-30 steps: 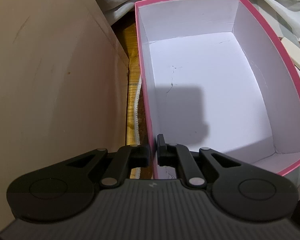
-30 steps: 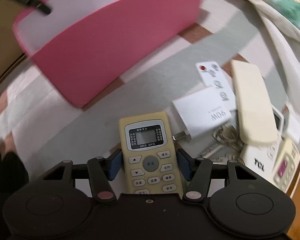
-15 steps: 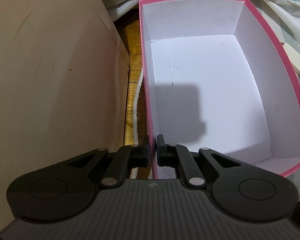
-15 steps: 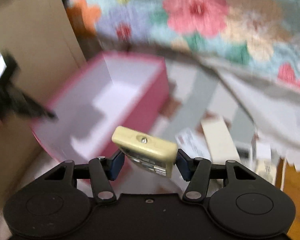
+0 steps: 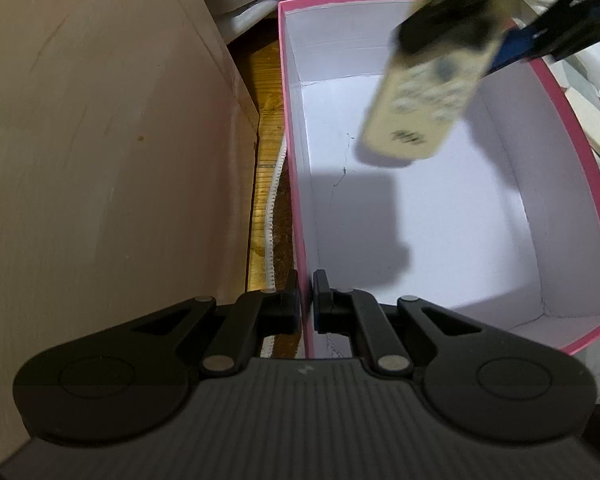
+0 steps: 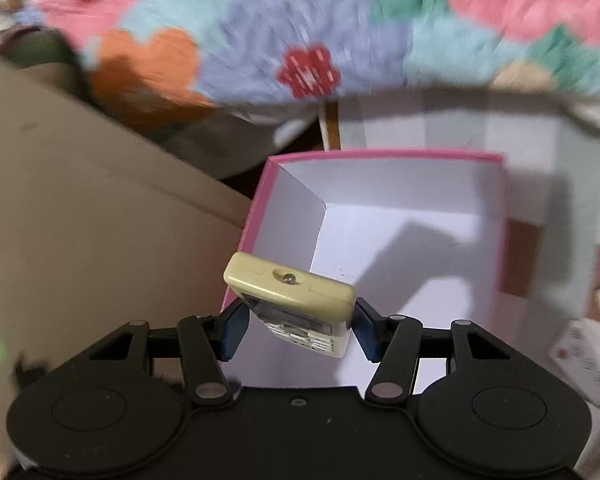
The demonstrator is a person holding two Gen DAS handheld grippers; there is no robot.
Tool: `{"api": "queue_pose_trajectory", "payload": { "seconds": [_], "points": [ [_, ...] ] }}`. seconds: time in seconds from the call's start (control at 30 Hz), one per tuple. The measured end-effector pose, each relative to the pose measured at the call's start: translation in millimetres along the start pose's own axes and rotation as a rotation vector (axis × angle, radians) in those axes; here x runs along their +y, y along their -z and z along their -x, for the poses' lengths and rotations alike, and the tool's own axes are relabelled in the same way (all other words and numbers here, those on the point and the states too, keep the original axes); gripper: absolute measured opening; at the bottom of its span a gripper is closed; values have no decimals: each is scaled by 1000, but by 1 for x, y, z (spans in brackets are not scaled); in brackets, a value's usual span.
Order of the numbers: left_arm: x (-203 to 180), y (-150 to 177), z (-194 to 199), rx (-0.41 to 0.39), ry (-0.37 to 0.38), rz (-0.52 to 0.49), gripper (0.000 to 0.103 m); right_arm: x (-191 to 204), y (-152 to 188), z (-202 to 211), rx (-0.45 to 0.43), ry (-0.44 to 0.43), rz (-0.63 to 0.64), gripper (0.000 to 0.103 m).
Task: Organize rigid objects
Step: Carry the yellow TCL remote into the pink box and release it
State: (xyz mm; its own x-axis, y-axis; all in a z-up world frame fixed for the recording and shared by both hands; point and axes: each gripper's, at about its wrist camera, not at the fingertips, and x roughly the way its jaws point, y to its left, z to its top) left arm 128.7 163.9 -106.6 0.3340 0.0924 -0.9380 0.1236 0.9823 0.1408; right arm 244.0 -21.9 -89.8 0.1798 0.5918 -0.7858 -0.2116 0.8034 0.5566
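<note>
A: Pink box (image 5: 572, 128), white inside, open top. Your left gripper (image 5: 306, 296) is clenched on its near left wall: one finger outside, one inside, the thin wall pinched between them.

B: And your right?

A: Your right gripper (image 6: 298, 322) is grasping the cream remote (image 6: 292, 288). Blue pads (image 6: 233, 330) press on its two long sides. In the right wrist view the remote's top end faces the camera, button face turned down and tilted.

B: Position of the remote relative to the box?

A: Held in the air above the box opening. In the left wrist view the remote (image 5: 424, 96) hangs over the far right part of the interior, blurred, buttons toward the camera, not touching floor or walls. Its shadow falls on the white floor.

B: Surroundings?

A: Brown cardboard panel (image 5: 100, 160) stands just left of the box, with a strip of wooden floor (image 5: 266, 92) between them. Floral blanket (image 6: 300, 32) lies beyond the box. A white remote (image 6: 580, 354) lies on the surface to the box's right.
</note>
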Motion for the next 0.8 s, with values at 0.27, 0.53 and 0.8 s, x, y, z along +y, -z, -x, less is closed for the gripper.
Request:
{"api": "queue_pose_trajectory", "payload": {
  "seconds": [0.27, 0.53, 0.8],
  "points": [
    [1, -1, -2, -1, 6, 4, 5, -19, -13, -88, 113, 48, -230, 48],
    [3, -2, -1, -3, 18, 15, 5, -16, -15, -114, 112, 44, -237, 35],
    [0, -2, -1, -6, 8, -3, 5, 0, 26, -13, 14, 10, 54, 50]
  ]
}}
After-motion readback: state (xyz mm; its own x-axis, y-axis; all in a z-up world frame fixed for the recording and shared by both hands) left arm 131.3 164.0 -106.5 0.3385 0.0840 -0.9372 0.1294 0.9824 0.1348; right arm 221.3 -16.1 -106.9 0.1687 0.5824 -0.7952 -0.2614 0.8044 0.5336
